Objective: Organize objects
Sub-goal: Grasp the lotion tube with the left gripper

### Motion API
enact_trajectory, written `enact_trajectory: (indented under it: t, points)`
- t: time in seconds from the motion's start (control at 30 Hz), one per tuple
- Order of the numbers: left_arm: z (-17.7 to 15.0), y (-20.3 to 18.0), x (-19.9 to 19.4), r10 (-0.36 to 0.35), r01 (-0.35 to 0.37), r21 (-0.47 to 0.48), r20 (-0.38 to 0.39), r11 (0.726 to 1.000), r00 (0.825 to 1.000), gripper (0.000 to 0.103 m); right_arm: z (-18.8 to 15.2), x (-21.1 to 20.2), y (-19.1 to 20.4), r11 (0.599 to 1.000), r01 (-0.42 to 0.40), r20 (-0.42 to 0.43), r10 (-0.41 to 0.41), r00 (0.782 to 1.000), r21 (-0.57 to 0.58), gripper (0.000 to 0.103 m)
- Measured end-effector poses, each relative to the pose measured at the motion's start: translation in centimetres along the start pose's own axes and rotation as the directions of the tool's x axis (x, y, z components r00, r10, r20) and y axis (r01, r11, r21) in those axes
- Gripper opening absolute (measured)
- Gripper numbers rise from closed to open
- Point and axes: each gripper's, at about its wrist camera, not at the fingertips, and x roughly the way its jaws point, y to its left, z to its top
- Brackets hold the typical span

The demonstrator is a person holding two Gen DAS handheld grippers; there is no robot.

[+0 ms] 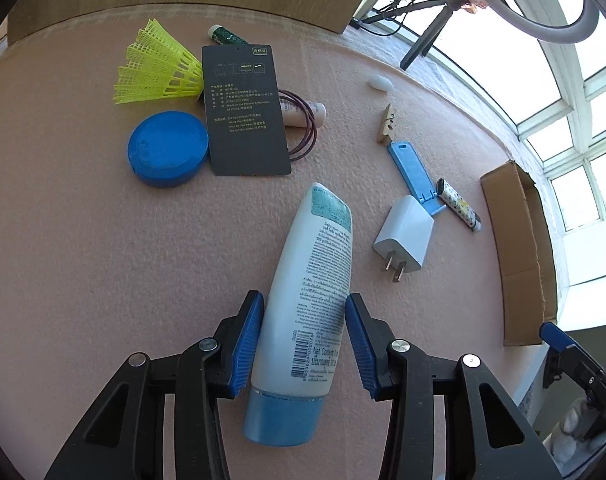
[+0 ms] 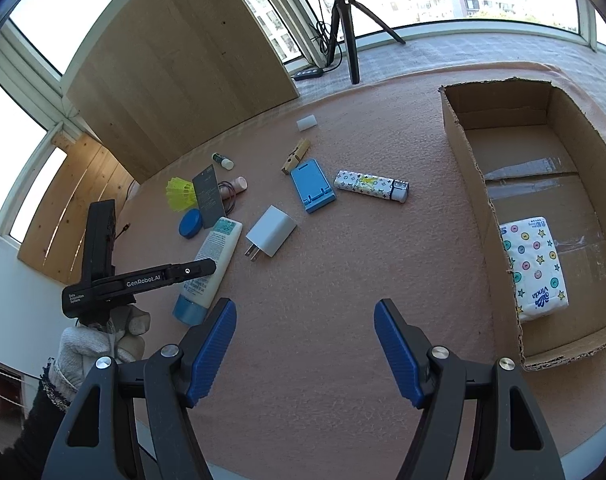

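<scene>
A white lotion tube with a blue cap (image 1: 311, 300) lies on the pink mat between the blue pads of my left gripper (image 1: 305, 344). The left pad touches the tube; the right pad sits at its edge. The tube rests on the mat. The tube (image 2: 213, 258) and the left gripper (image 2: 207, 268) also show in the right wrist view. My right gripper (image 2: 305, 348) is open and empty above bare mat. A cardboard box (image 2: 467, 184) at the right holds a tissue pack (image 2: 535, 268).
On the mat lie a white charger (image 1: 403, 236), blue phone stand (image 1: 413, 176), patterned lighter (image 1: 459, 204), clothespin (image 1: 387, 124), black card (image 1: 245, 110), blue round tin (image 1: 167, 148), yellow shuttlecock (image 1: 159, 66), hair ties (image 1: 307, 128). A tripod (image 2: 347, 28) stands at the back.
</scene>
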Motion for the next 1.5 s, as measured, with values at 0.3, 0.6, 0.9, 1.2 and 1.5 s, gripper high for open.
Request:
enact_trajectory:
  t: [0.3,0.6,0.9,1.2,1.5]
  points:
    - [-4.9,-2.9,0.1,0.05,-0.051,0.026,0.046,0.998,0.998,0.045,-0.3,1.1,0.6,1.0,-0.012,-0.027,0.012,1.0,-0.018,0.068]
    - [-6.9,-4.6,-0.1,0.03,-0.031,0.076,0.017,0.997,0.999,0.058,-0.6,3.6,1.6,0.999,-0.03,-0.08,0.027,0.996,-0.042,0.068]
    - [-7.8,-4.9,-1.2,0.09,-0.094,0.162,0.03,0.982,0.995,0.071,-0.5,7.8,3.2,0.995,-0.093,-0.174,0.085,0.981,-0.039,0.068]
    - [-7.4,-4.0,-0.9,0.06,-0.062,0.137,0.018,0.989,0.998,0.071,-0.7,10.9,5.0,0.991,-0.122,-0.239,0.105,0.965,-0.057,0.065]
    - [-7.5,-3.9,-0.9,0.037,-0.039,0.131,0.015,0.991,0.999,0.062,-1.0,12.6,6.3,0.986,-0.148,-0.297,0.12,0.947,-0.071,0.046]
